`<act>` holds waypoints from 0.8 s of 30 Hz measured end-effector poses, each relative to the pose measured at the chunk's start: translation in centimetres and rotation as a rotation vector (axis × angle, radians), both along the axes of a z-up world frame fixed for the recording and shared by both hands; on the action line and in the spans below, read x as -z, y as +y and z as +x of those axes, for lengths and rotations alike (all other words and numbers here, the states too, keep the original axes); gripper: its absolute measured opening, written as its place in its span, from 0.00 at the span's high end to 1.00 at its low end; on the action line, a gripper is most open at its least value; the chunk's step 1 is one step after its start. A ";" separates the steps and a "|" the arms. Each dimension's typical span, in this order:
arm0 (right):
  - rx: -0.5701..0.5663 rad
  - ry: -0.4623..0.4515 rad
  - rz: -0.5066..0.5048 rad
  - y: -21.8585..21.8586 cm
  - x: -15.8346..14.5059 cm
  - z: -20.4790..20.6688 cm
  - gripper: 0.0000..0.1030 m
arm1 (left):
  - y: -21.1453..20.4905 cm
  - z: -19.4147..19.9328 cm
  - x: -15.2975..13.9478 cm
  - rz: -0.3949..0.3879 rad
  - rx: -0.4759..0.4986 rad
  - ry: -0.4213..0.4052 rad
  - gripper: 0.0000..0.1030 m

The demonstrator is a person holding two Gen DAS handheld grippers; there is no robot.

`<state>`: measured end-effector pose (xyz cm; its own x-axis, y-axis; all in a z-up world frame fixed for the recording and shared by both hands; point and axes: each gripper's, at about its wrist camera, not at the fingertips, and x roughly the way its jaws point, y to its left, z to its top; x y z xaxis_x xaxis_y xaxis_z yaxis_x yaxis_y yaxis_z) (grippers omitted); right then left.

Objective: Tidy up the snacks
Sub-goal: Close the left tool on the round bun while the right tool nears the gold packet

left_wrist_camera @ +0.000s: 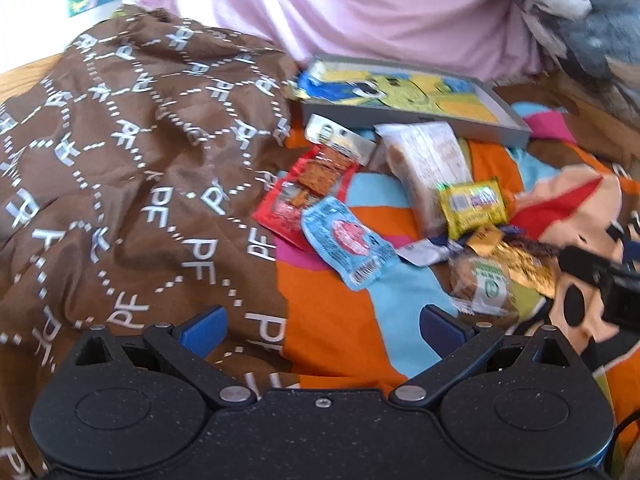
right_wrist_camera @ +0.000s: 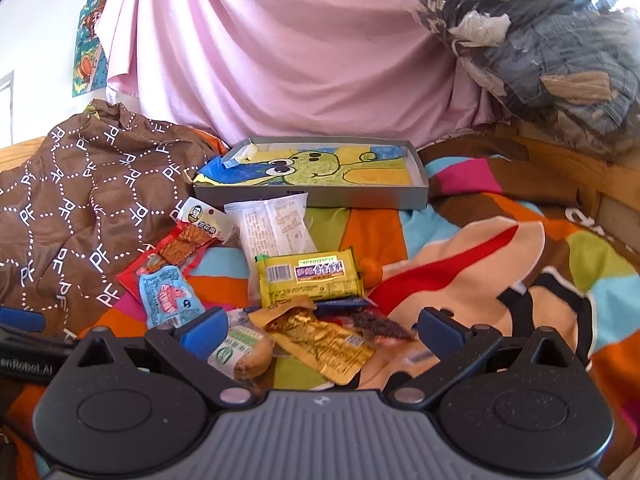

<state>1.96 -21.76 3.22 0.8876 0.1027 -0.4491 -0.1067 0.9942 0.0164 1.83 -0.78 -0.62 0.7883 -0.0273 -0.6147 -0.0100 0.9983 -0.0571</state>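
**Snacks heaped on the blanket, both grippers wide apart**

The left gripper point(left_wrist_camera: 322, 330) hangs over the seam where the brown quilt point(left_wrist_camera: 120, 160) meets the bright cartoon blanket point(left_wrist_camera: 340, 320); its blue fingers point(left_wrist_camera: 204, 330) stand spread with nothing between them. The right gripper point(right_wrist_camera: 320, 334) is spread too — below its gap lie a round cake in a clear wrapper point(right_wrist_camera: 244, 354) and a gold packet point(right_wrist_camera: 324, 344), though neither pad touches them.

The snacks lie in a loose pile on the blanket, just in front of a shallow grey tray point(right_wrist_camera: 320, 200). The tray holds only a cartoon liner, yellow and blue, whose one corner laps over the left rim. Nearest the tray lies a white wrapped bun point(right_wrist_camera: 276, 228), with a small white sachet bearing a printed label point(right_wrist_camera: 204, 222) beside it. A red packet point(right_wrist_camera: 168, 256) sits toward the quilt, and a light blue packet point(right_wrist_camera: 170, 296) overlaps its lower end. A yellow bar point(right_wrist_camera: 308, 276) lies across the bun's near end, just above the gold packet.

Behind everything hangs a pink sheet point(right_wrist_camera: 280, 60), and a clear bag of clothes point(right_wrist_camera: 540, 60) rests at the far right.
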 end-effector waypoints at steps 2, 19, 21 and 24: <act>-0.023 0.008 -0.011 -0.2 -0.3 0.7 0.00 | -0.6 0.4 -0.2 0.033 0.045 0.020 0.01; -0.444 0.184 -0.041 -2.9 1.0 9.3 0.00 | -5.3 4.5 -1.7 0.095 0.296 0.088 0.01; -0.485 0.213 -0.046 -3.2 1.4 10.2 0.00 | -5.8 4.7 -1.5 0.096 0.321 0.093 0.01; -0.534 0.215 -0.114 -3.1 2.2 11.0 0.00 | -6.7 5.1 -1.2 0.105 0.366 0.099 0.01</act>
